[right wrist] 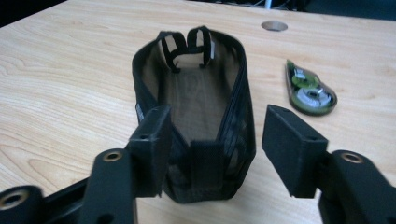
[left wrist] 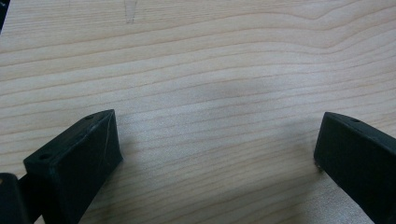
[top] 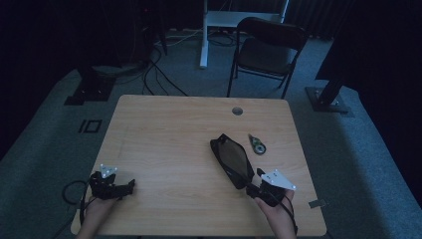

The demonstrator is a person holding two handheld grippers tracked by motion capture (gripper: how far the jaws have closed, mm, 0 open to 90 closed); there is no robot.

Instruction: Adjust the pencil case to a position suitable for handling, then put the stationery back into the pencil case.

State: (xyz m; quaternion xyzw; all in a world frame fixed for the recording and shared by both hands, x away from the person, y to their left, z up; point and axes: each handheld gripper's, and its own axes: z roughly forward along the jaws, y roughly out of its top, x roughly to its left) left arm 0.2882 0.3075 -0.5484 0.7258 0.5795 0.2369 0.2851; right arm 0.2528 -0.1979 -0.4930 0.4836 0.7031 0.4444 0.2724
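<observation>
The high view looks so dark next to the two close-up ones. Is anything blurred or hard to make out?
High view: dim and bluish, the room behind nearly black, yet the table and black mesh pouch stay readable. Left gripper view: bright, even light, with a soft shadow on the wood. Right gripper view: well lit; the pouch and the green tape dispenser look slightly soft.

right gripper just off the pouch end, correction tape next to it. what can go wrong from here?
1. The black mesh pouch stands open with soft walls; a bump from the right gripper, whose near end sits between its open jaws, may collapse or tip it.
2. The correction tape dispenser lies close beside the pouch, so a sweep could knock it away.
3. The left gripper rests open on bare table, so nothing steadies the pouch.
</observation>
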